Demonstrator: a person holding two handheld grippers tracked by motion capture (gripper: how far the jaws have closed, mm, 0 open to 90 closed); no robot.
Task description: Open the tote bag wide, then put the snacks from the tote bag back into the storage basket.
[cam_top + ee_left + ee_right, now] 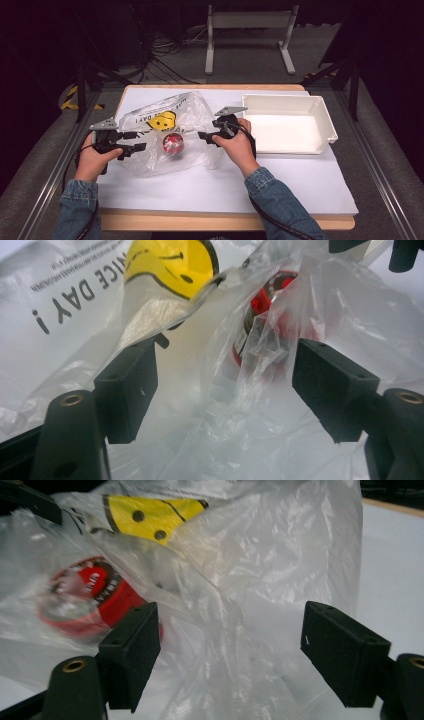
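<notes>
A clear plastic bag [192, 112] printed with a yellow smiley face [162, 120] lies crumpled on the white sheet. Inside it sits a round red tin [173, 143], also seen through the film in the left gripper view [265, 295] and the right gripper view [95, 600]. My left gripper [137, 140] is at the bag's left edge, my right gripper [207, 130] at its right edge. Both stand open. Loose film of the bag [75, 340] hangs between the left gripper's [227, 385] pads without being pinched. The bag [280, 555] likewise billows between the right gripper's [230, 650] pads.
An empty white tray [325, 117] stands at the back right of the table. A white sheet [280, 180] covers the wooden tabletop, with bare room in front of the bag and tray. Dark floor, cables and a white frame lie beyond the far edge.
</notes>
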